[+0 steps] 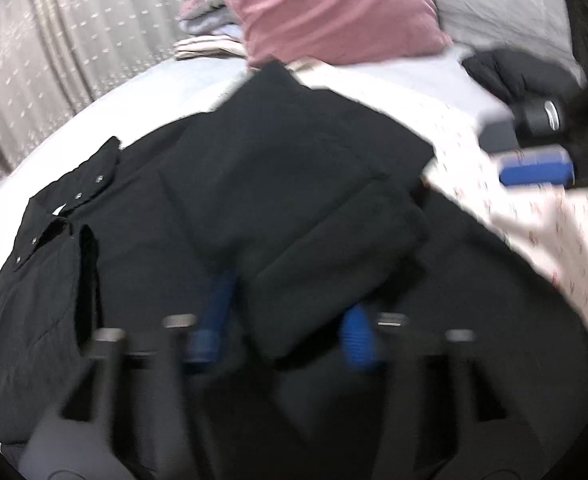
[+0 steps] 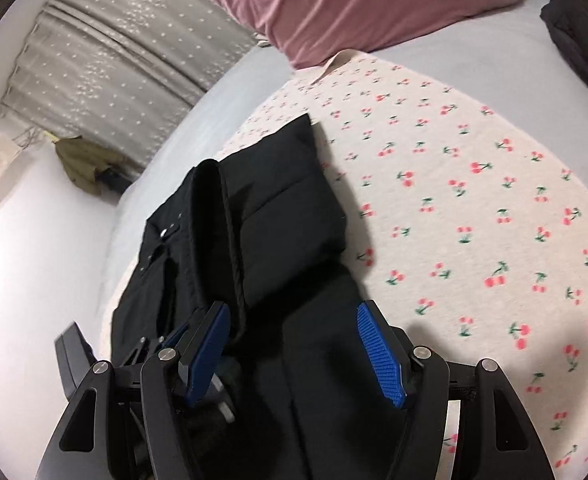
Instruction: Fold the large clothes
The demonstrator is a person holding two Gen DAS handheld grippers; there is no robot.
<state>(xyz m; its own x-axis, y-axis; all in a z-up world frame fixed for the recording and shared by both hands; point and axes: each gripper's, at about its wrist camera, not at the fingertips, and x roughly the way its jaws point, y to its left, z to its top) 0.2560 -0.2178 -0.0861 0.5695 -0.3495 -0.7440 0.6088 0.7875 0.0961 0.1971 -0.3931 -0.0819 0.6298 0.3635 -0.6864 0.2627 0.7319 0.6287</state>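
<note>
1. Your black padded snap-front coat [image 1: 221, 184] lies spread on the cherry-print cream sheet [image 2: 474, 184], which covers the pale grey bed [image 2: 197, 120]. One sleeve is already laid across the body.
2. Its long axis runs away from both claws, toward the dusty-pink pillow [image 2: 334, 4]. The snap placket sits on your left side.
3. Your left gripper [image 1: 285, 320] is released, jaws wide apart, with a folded sleeve end between the blue pads. The view is blurred; whether the pads touch the cloth cannot be told.
4. Your right gripper [image 2: 294, 344] is likewise released, straddling the near part of the coat and gripping nothing.
5. Judgement: the left gripper is nearer the folded sleeve, so the next grasp falls to it.
6. A dark bundle [image 2: 574, 36] lies apart by the pillow.
</note>
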